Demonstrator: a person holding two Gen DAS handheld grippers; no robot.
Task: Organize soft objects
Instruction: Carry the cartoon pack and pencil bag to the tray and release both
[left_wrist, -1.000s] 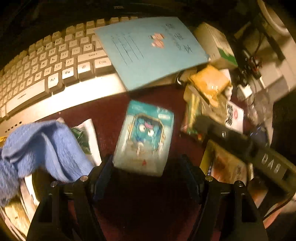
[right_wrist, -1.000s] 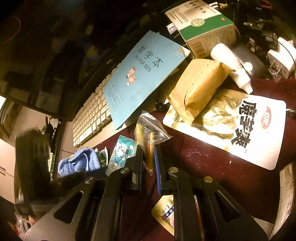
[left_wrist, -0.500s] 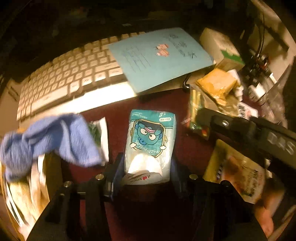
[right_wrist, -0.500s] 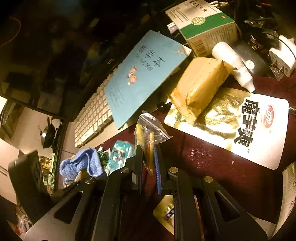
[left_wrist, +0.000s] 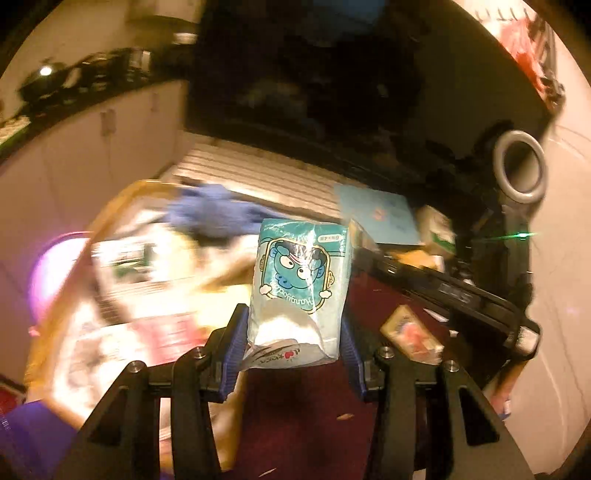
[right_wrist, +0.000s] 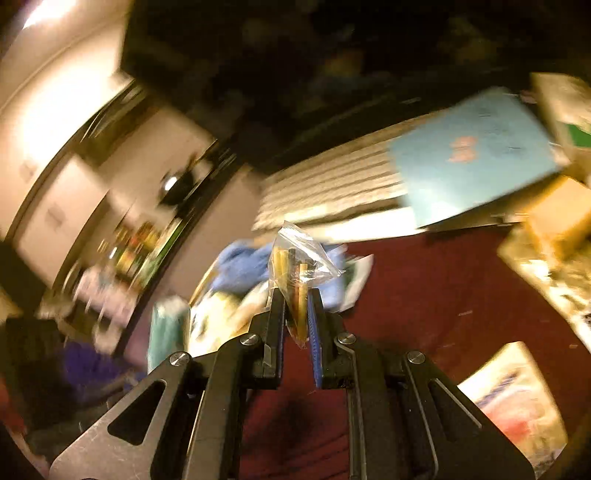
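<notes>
Spreading dark maroon across both views, the desk (right_wrist: 424, 295), cluttered at its edges. Lying blurred along the far side, a pale cream computer keyboard (right_wrist: 332, 181), with a flat light-blue paper notebook (right_wrist: 476, 162) resting partly over its right end. Slumping near the left edge on a pile of packets, a crumpled blue soft cloth (left_wrist: 218, 218), heavily smeared by blur. Hanging lifted above the desk, a teal plastic tissue pack with a blue cartoon face (left_wrist: 299, 291), being squeezed on both sides by the left claw (left_wrist: 293, 347), clenched on it. Pinching a small clear plastic bag of thin yellow and dark sticks (right_wrist: 295, 269), the right claw (right_wrist: 296, 325), closed tight on the bag's lower end, top of the bag poking upright above the fingers.
</notes>
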